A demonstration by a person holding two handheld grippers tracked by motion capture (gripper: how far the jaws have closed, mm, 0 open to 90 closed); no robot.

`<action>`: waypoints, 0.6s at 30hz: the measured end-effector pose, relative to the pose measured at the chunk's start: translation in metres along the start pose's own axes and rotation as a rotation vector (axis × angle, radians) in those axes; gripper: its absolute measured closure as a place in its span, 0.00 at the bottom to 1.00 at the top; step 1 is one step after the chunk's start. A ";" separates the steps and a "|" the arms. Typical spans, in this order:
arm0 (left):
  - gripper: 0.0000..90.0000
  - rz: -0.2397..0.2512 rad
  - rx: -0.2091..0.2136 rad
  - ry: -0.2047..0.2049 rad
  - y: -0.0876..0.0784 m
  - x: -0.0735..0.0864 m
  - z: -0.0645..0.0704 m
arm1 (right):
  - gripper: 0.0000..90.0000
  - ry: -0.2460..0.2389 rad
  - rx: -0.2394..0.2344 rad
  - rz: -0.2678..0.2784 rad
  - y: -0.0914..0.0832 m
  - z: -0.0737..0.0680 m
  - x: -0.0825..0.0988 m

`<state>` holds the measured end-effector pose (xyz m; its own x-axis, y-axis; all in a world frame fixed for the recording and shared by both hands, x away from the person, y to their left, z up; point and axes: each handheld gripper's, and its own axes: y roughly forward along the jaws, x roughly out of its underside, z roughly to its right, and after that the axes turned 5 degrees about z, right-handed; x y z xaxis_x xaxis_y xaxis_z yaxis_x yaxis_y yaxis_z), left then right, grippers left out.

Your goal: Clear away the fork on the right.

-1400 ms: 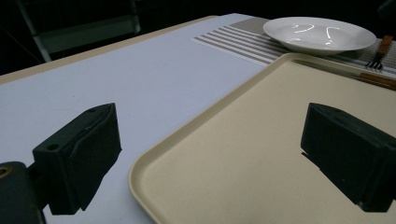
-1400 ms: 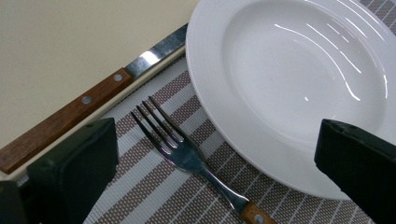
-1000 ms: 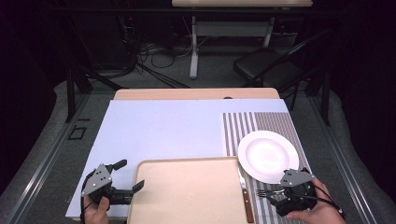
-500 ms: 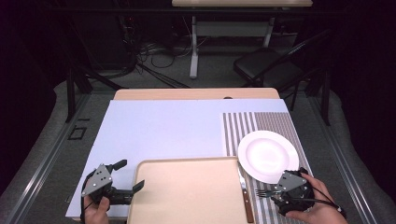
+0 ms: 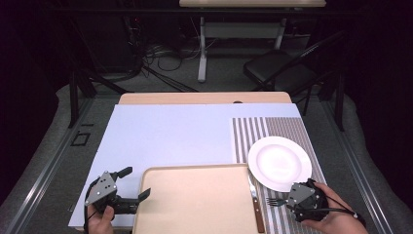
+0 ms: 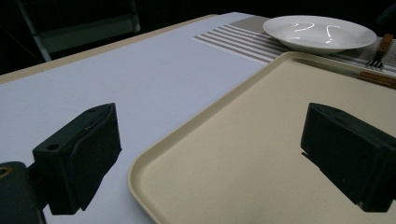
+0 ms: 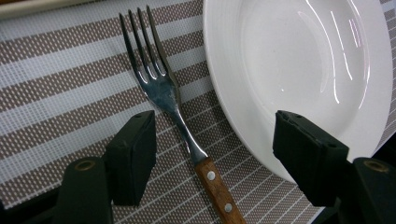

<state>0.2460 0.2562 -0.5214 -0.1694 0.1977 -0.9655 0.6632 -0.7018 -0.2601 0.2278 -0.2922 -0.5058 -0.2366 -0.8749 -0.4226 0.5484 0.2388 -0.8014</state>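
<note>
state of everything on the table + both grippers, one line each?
fork: flat on the striped placemat, between the open jaws, pads not touching it
right gripper: open, jaws have just been closing
left gripper: open, astride the tray's corner
tray: empty, flat
plate: empty, upright on the placemat
knife: flat beside the tray

High view: fixed above the near edge of the surface (image 5: 185,131), facing forward and down from far off, taking in the whole top plus floor and chair beyond. Left gripper view: low and close at the near left corner, looking level across the tray (image 6: 261,154) toward the plate (image 6: 320,32) and fork (image 6: 376,60). Right gripper view: very close, looking steeply down at the near right corner; it shares the plate (image 7: 303,70) and fork (image 7: 161,88) with both others.
</note>
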 end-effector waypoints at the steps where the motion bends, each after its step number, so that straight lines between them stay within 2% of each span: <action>1: 0.06 -0.001 0.000 0.001 0.000 0.000 0.000 | 0.35 -0.018 -0.001 -0.008 0.000 0.000 0.000; 5: 0.06 -0.002 0.000 0.000 0.000 0.000 0.000 | 0.41 -0.062 -0.010 -0.043 0.000 -0.001 0.000; 7: 0.06 -0.002 0.000 0.000 0.000 0.000 0.000 | 0.44 -0.062 -0.013 -0.048 0.000 -0.002 0.000; 11: 0.06 -0.004 0.000 0.000 0.000 0.000 0.000 | 0.47 -0.110 -0.001 -0.023 -0.002 -0.003 0.001; 13: 0.06 -0.002 -0.001 -0.001 0.000 0.000 0.000 | 0.51 -0.131 -0.019 -0.010 -0.003 -0.003 0.002; 16: 0.06 -0.002 0.000 -0.002 0.000 0.000 0.000 | 0.50 -0.156 -0.011 -0.020 -0.002 -0.002 0.004; 18: 0.06 -0.005 0.001 -0.002 0.000 0.000 0.000 | 0.51 -0.128 -0.012 -0.033 -0.003 -0.002 0.006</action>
<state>0.2460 0.2567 -0.5213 -0.1744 0.1995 -0.9643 0.6616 -0.7016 -0.2648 0.2230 -0.2976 -0.5073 -0.1497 -0.9288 -0.3391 0.5320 0.2134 -0.8194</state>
